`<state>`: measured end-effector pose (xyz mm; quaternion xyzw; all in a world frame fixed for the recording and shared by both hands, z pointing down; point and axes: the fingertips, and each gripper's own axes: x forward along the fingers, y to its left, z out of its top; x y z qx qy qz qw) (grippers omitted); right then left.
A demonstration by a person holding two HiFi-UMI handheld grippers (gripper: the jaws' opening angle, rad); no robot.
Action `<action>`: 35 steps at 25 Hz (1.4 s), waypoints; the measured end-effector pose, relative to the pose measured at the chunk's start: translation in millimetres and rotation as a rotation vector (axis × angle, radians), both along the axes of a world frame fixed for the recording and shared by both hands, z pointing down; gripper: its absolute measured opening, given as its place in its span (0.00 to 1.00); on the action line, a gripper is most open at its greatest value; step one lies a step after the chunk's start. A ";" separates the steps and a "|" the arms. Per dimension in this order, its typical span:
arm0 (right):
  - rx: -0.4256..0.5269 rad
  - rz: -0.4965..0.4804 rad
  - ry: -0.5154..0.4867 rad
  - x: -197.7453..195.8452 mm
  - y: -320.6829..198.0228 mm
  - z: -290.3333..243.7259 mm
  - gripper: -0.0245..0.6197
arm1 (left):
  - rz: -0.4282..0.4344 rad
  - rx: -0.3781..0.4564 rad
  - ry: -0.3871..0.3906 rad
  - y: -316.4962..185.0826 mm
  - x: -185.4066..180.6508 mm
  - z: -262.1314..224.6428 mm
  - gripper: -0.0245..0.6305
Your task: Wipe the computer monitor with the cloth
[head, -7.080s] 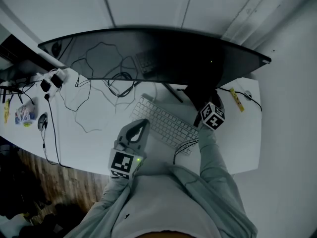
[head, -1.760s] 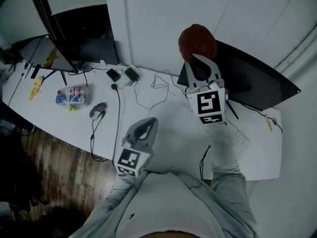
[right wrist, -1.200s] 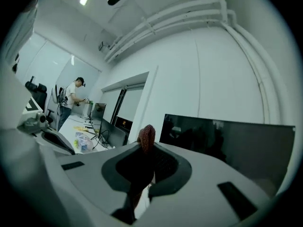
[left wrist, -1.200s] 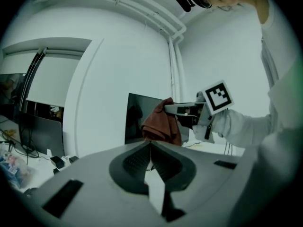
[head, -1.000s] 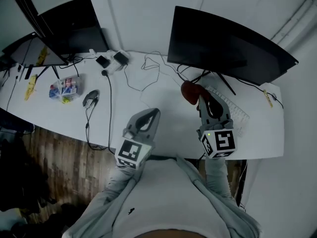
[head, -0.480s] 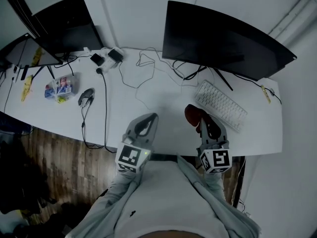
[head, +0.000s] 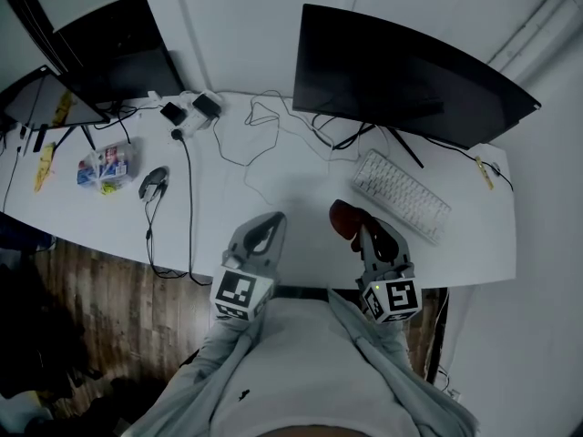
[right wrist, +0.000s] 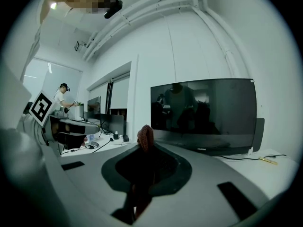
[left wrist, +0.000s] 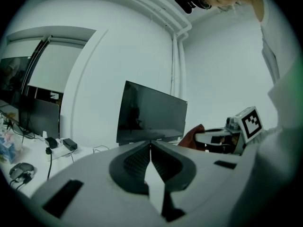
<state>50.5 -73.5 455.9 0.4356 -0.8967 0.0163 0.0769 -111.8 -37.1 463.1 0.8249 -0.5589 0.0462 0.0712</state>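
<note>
The dark curved monitor (head: 410, 66) stands at the back right of the white desk (head: 282, 185), its screen off and reflective. My right gripper (head: 363, 229) hangs over the desk's front edge, shut on a red cloth (head: 345, 217) that bunches out past its tips. In the right gripper view the red cloth (right wrist: 145, 137) sticks up between the jaws, with the monitor (right wrist: 208, 113) some way beyond. My left gripper (head: 271, 221) is beside it to the left, shut and empty. The left gripper view shows the monitor (left wrist: 151, 112) ahead and the cloth (left wrist: 191, 136) at right.
A white keyboard (head: 401, 196) lies angled before the monitor stand. Loose cables (head: 264, 121) and power adapters (head: 191, 112) spread across the middle back. A mouse (head: 153, 183) and a packet (head: 102, 167) sit left, near a second monitor (head: 118, 62). A person (right wrist: 61, 96) stands far off.
My right gripper with the red cloth has come down from in front of the monitor to the desk's front edge. The left gripper has stayed put. The view has shifted slightly.
</note>
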 end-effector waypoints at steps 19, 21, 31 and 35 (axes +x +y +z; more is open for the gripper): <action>-0.045 -0.028 -0.027 -14.4 -9.0 4.0 0.10 | -0.009 0.004 -0.002 -2.3 -15.0 -2.4 0.07; -0.048 -0.022 -0.025 -14.0 -9.7 4.8 0.10 | -0.010 -0.001 0.000 -2.8 -15.4 -0.8 0.07; -0.077 -0.029 -0.016 -16.8 -13.0 12.3 0.10 | -0.017 -0.016 0.002 -5.2 -20.0 5.7 0.07; -0.074 -0.022 -0.024 -17.3 -15.0 11.5 0.10 | -0.031 -0.032 0.006 -5.1 -26.7 11.6 0.07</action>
